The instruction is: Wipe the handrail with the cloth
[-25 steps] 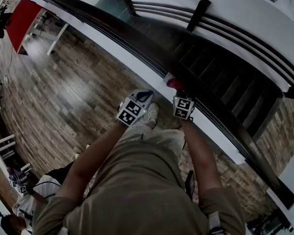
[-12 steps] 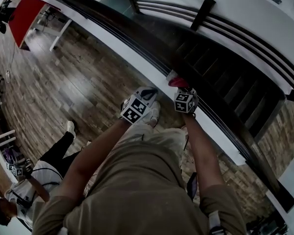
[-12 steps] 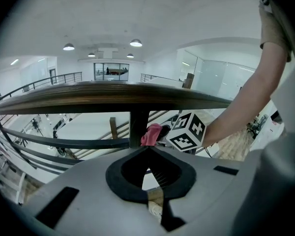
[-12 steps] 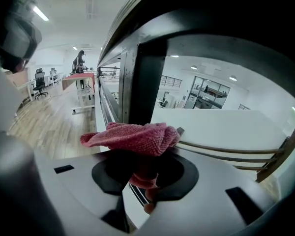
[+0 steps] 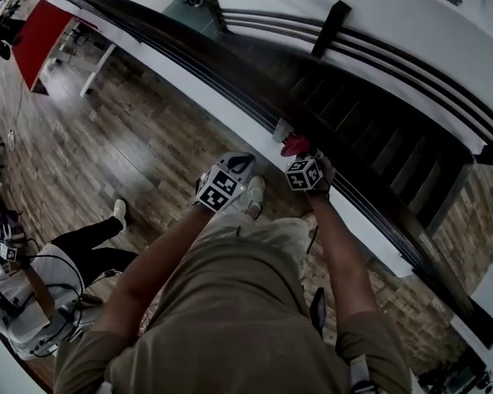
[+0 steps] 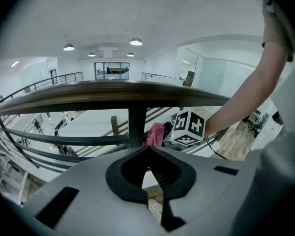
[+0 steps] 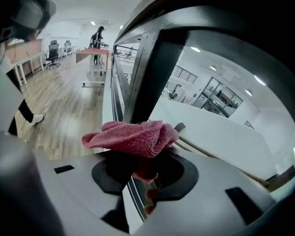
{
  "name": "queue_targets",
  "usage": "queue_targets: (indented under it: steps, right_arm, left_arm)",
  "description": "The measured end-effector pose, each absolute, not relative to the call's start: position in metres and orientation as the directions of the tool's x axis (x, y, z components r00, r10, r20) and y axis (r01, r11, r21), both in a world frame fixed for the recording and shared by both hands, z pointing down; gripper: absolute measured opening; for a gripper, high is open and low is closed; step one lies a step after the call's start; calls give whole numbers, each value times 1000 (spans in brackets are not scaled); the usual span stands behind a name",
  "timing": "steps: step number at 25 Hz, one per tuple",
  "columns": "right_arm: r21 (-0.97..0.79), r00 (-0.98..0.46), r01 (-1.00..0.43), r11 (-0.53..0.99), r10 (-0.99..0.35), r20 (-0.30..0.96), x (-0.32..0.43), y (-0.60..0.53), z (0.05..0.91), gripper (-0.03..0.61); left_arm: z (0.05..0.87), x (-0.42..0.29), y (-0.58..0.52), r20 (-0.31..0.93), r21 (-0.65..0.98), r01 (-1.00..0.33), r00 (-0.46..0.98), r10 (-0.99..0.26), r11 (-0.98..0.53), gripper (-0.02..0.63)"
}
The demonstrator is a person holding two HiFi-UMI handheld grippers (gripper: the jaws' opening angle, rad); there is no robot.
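The dark wooden handrail [image 5: 189, 43] runs diagonally across the head view and spans the left gripper view as handrail [image 6: 113, 95]. My right gripper [image 5: 297, 153] is shut on a bunched pink cloth [image 5: 293, 144] at the rail's near side. In the right gripper view the cloth [image 7: 132, 136] bulges out above the jaws of the right gripper [image 7: 143, 170], close to a black post [image 7: 142, 77]. The left gripper view shows the cloth [image 6: 156, 134] below the rail top, beside the post [image 6: 136, 127]. My left gripper [image 6: 148, 150] is shut and holds nothing, a little left of the right one.
Thin lower rails [image 6: 54, 140] run under the handrail, above a white ledge [image 5: 230, 113]. Beyond the railing a stairwell [image 5: 370, 130] drops away. A person [image 5: 41, 294] stands on the wood floor at lower left. A red table [image 5: 37, 31] stands far left.
My right gripper has rolled and sunk a little with the cloth, staying by the post. The left gripper has kept its place. The person at lower left has walked further into view.
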State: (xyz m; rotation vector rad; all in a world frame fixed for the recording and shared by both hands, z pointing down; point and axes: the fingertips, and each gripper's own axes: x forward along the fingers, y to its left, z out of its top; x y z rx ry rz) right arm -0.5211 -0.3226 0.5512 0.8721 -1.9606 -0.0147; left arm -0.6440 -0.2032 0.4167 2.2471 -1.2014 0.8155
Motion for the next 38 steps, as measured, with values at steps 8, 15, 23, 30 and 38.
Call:
queue_targets:
  steps: [8, 15, 23, 30, 38]
  right_arm:
    - [427, -219, -455, 782, -563, 797, -486, -317, 556, 118]
    - [414, -200, -442, 796, -537, 819, -443, -314, 558, 118]
    - [383, -204, -439, 813, -505, 839, -366, -294, 556, 118]
    - [360, -232, -425, 831, -485, 843, -300, -277, 555, 118]
    - [329, -280, -414, 849, -463, 841, -214, -256, 552, 118]
  left_arm:
    - [415, -623, -207, 693, 112, -835, 454, -559, -539, 17]
    - [414, -581, -217, 700, 107, -809, 474, -534, -578, 18]
    - [414, -522, -210, 725, 121, -794, 481, -493, -596, 18]
    - [410, -455, -207, 727, 82, -841, 417, -546, -535, 18]
    - [405, -355, -183, 726, 50, -886, 350, -592, -462, 18]
